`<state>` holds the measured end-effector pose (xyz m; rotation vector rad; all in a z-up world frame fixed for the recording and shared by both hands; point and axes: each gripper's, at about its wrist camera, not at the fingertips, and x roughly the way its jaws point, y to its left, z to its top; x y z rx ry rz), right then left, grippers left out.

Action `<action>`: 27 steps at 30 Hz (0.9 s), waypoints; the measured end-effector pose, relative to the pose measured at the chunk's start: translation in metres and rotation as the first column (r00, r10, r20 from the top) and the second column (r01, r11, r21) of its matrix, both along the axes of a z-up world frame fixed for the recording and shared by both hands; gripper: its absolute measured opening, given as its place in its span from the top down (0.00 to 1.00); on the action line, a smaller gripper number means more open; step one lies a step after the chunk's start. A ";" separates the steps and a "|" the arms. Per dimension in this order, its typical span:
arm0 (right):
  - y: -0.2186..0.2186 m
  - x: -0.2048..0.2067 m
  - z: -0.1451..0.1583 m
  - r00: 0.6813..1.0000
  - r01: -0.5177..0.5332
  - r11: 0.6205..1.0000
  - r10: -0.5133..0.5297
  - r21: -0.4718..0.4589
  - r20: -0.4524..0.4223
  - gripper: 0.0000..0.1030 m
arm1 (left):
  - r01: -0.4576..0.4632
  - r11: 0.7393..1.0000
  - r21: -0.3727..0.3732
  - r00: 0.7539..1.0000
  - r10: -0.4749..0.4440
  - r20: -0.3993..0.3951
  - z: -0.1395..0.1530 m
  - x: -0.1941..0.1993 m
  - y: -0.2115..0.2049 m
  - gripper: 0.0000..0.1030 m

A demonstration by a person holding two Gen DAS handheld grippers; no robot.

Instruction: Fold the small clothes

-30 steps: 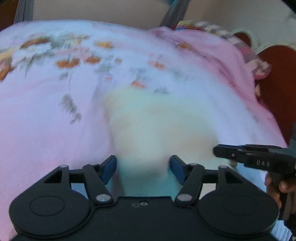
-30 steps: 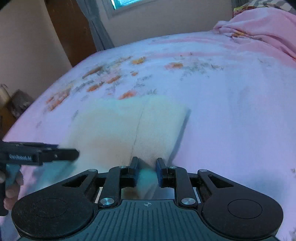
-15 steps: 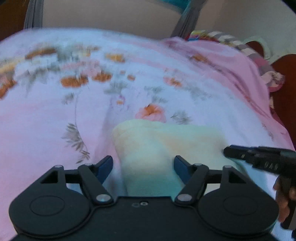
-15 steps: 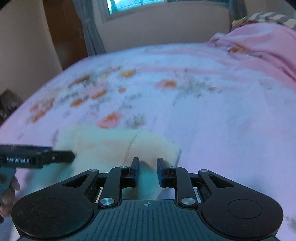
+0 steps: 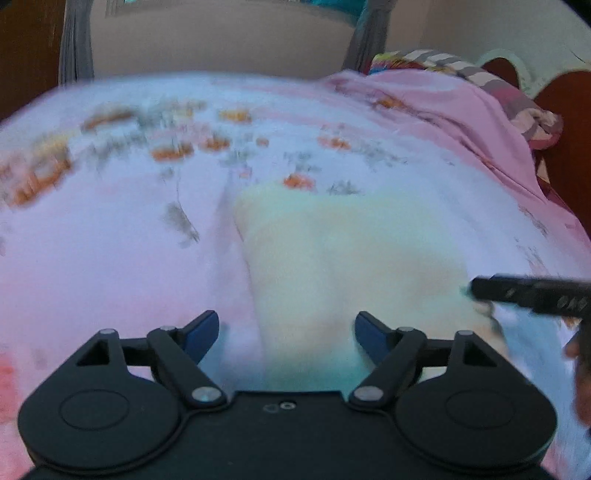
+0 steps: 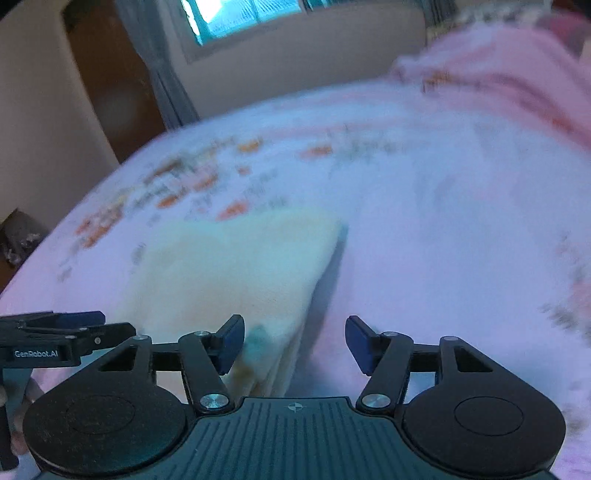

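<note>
A folded cream-yellow cloth (image 5: pixel 343 258) lies flat on the pink floral bedsheet (image 5: pixel 110 258). It also shows in the right wrist view (image 6: pixel 229 273). My left gripper (image 5: pixel 286 332) is open, its blue-padded fingers spread over the cloth's near left edge. My right gripper (image 6: pixel 294 345) is open over the cloth's near right corner and holds nothing. Each gripper shows at the edge of the other's view: the right one (image 5: pixel 524 291) at the right, the left one (image 6: pixel 62 332) at the left.
A bunched pink blanket (image 5: pixel 461 110) and a striped pillow (image 5: pixel 443 62) lie at the bed's far right, beside a brown headboard (image 5: pixel 569 110). A wall with a window (image 6: pixel 240 14) and grey curtains (image 6: pixel 162 74) stands behind the bed.
My right gripper, shut on the cloth's near edge earlier, has opened and let it go. Both views have shifted and blurred with motion. The cloth lies folded.
</note>
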<state>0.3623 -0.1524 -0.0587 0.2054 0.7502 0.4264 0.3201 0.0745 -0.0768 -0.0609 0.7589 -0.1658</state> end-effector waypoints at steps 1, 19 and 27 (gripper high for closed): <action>-0.005 -0.012 0.008 1.000 -0.006 1.000 0.006 0.009 0.014 0.41 | 0.000 1.000 0.015 1.000 0.000 0.017 0.005 -0.012 -0.001 0.23; -0.026 -0.289 0.095 0.962 -0.017 1.000 0.019 -0.011 0.271 0.14 | -0.077 0.994 0.071 0.976 0.061 0.209 0.080 -0.256 -0.035 0.17; -0.030 -0.335 0.095 0.957 0.024 1.000 -0.024 0.006 0.289 0.11 | -0.104 0.992 0.077 0.969 0.084 0.231 0.082 -0.310 -0.044 0.14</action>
